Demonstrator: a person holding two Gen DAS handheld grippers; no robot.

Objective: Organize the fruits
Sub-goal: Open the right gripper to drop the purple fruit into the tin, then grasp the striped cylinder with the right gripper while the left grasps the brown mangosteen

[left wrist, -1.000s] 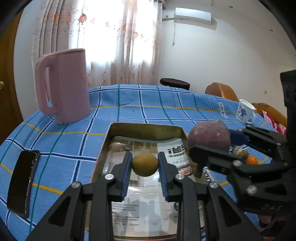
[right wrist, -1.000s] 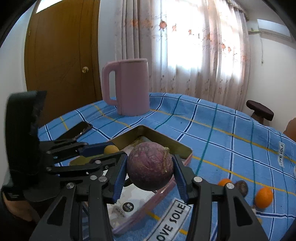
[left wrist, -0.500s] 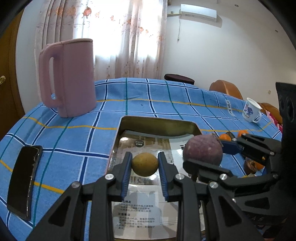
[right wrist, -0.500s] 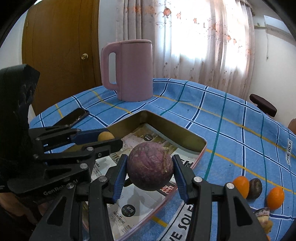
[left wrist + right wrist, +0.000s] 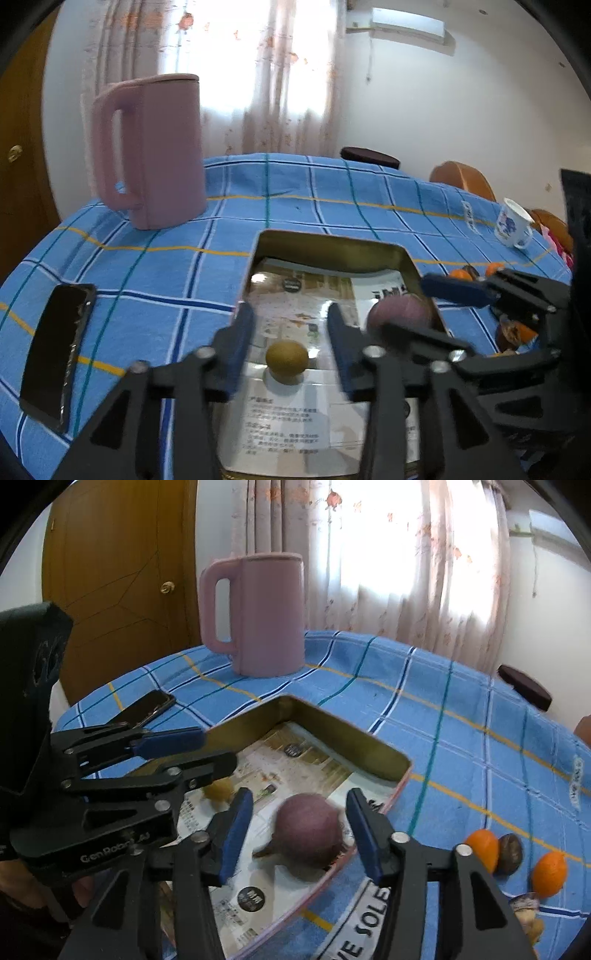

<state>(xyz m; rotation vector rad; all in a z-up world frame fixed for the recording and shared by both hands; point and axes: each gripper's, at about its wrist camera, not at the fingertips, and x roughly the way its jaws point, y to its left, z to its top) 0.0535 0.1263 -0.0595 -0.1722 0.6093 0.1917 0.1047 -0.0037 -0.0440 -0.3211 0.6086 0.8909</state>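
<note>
On the far left of your blue plaid tablecloth (image 5: 295, 199) a black phone (image 5: 55, 354) lies flat, with the pink jug (image 5: 155, 147) standing upright behind it, well apart from the tray. Your left gripper (image 5: 288, 328) hangs over the near part of the metal tray (image 5: 332, 242), its blue-padded fingers (image 5: 242, 332) spread apart; the small yellow-green fruit (image 5: 287, 357) sits between them on the printed paper lining the tray floor, touching neither pad. Just to its right, your right gripper (image 5: 299, 819) is over the tray's right side with its fingers likewise apart, and the round purple fruit (image 5: 308, 834) rests in the tray between them, near the right wall; it looks blurred, and you cannot tell whether it touches either pad. Further right, outside the tray on the cloth, two orange fruits (image 5: 480, 849) flank a dark brown one (image 5: 510, 853), all close together. At the far right edge of the table stands a white cup with blue pattern (image 5: 513, 227)
</note>
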